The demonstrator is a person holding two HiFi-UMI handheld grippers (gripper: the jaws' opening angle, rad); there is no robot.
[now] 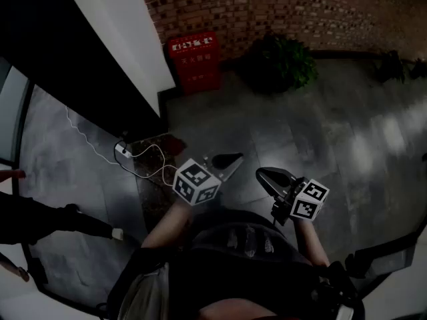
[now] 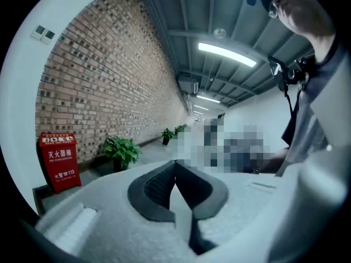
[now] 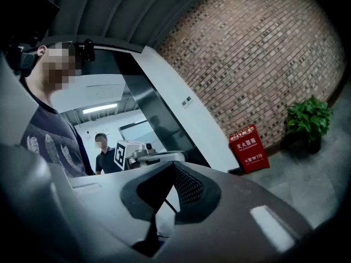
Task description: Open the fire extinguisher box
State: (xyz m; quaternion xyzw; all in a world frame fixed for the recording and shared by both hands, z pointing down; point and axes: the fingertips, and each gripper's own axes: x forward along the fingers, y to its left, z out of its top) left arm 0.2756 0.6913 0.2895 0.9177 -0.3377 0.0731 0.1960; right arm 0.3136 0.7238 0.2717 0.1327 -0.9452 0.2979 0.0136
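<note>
The brick wall (image 1: 300, 9) stands directly behind the fire extinguisher box (image 1: 193, 62). The grey tiled floor (image 1: 333, 145) runs out from the foot of the box towards the person. A white pillar (image 1: 123, 32) rises just to the left of the box, and a potted plant (image 1: 277, 62) sits near it on the right, also against the wall. The box is red with white lettering, and it stands upright on the floor with its front apparently closed. No view shows a latch or handle clearly.

Both grippers are well apart from the box, with bare floor between. The left gripper (image 1: 227, 160) has its 2 jaws brought together at the tips and holds nothing. The right gripper (image 1: 273, 175) is the same, with jaws closed tip to tip and empty. A power strip (image 1: 123, 151) with a white cable lies on the floor between the box and the left gripper, off to the box's left.

The step in hand looks like the approach, and opening has not begun. The next move likely calls for closing the gap to the box, parting 1 gripper's jaws, finding the door edge or catch, and steering past the cable.
</note>
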